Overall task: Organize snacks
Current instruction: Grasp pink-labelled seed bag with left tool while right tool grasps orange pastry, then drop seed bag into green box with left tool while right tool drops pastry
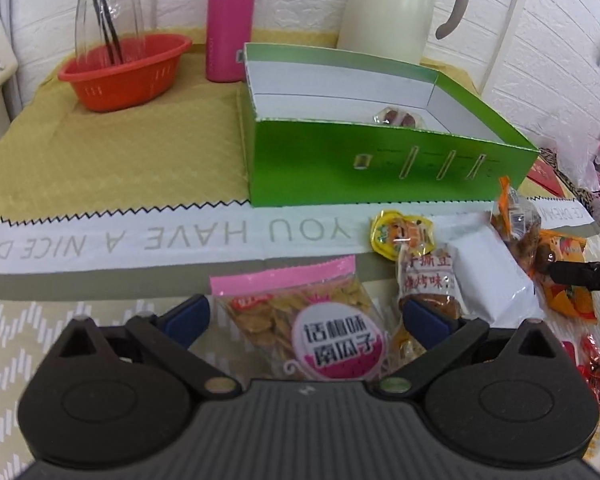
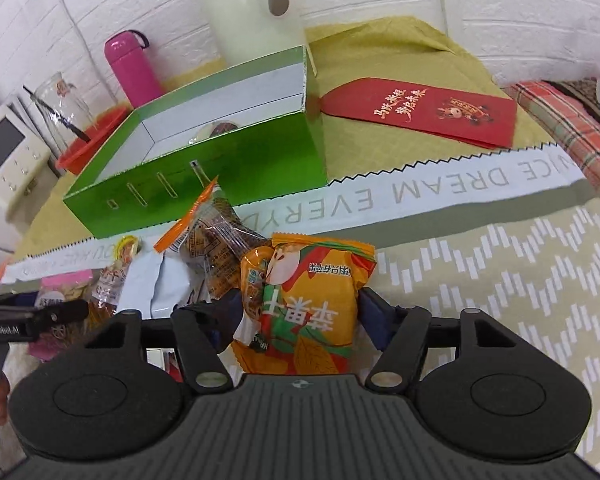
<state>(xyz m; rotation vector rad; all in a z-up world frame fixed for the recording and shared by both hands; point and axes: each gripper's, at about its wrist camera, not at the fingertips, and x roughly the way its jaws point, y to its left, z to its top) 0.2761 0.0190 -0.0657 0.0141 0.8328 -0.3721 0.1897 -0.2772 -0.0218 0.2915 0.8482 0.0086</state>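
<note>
The left gripper [image 1: 306, 320] is hovering with its jaws apart over a clear pink-topped packet of pumpkin seeds [image 1: 300, 320] lying on the table [image 1: 120, 152]. The right gripper [image 2: 296, 312] is sitting with its fingers spread around an orange crinkly snack bag [image 2: 308, 304], not visibly pinching it. Behind them, an open green cardboard box [image 1: 380, 164] is holding one wrapped snack [image 1: 398, 117].

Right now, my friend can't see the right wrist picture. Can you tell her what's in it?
The right gripper sits open around an orange snack packet on a patterned cloth. Behind it lie more snack packets and an open green box, with a red envelope to its right.
</note>
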